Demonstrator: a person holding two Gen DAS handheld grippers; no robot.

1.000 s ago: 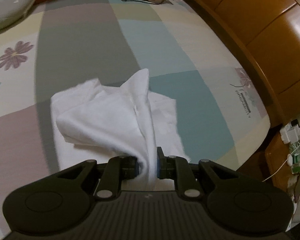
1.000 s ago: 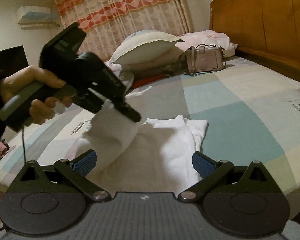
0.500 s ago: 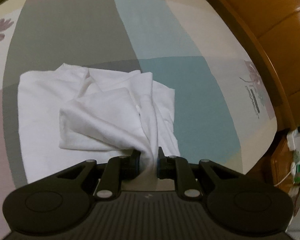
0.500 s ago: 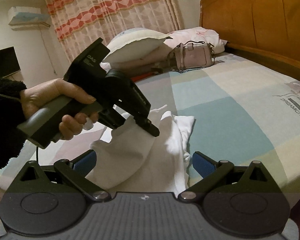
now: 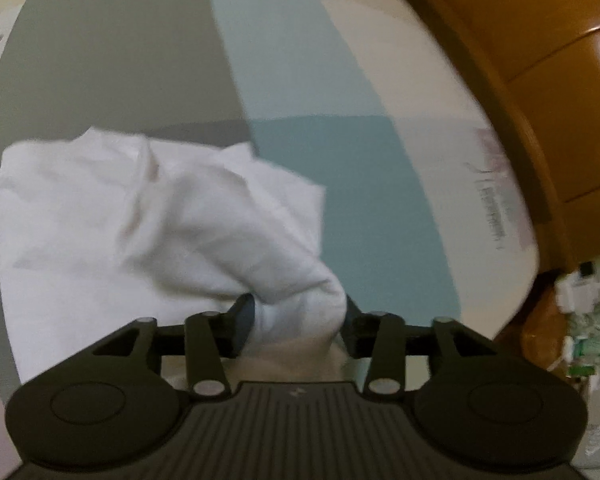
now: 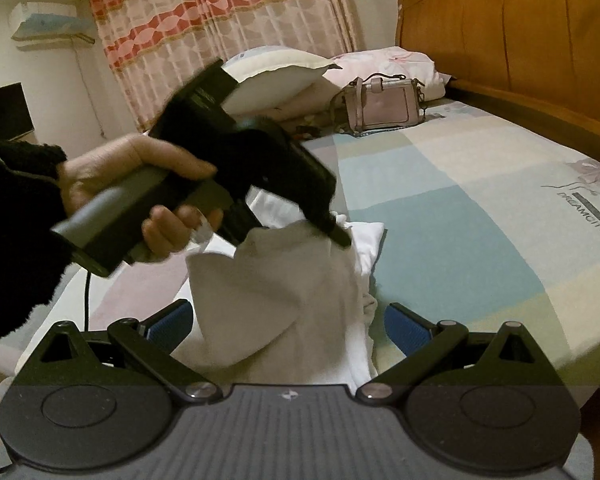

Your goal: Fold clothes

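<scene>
White garment (image 5: 148, 216) lies partly folded on the patchwork bedsheet (image 5: 340, 148). Left gripper (image 5: 298, 314), its jaws just opening, has a bunched fold loose between them. Right gripper (image 6: 288, 326), jaws wide apart, holds nothing and hovers just before the cloth's near edge.

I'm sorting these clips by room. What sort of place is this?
Most likely a home bedroom: a bed with a wooden headboard, pillows at its head, and patterned curtains behind.
</scene>
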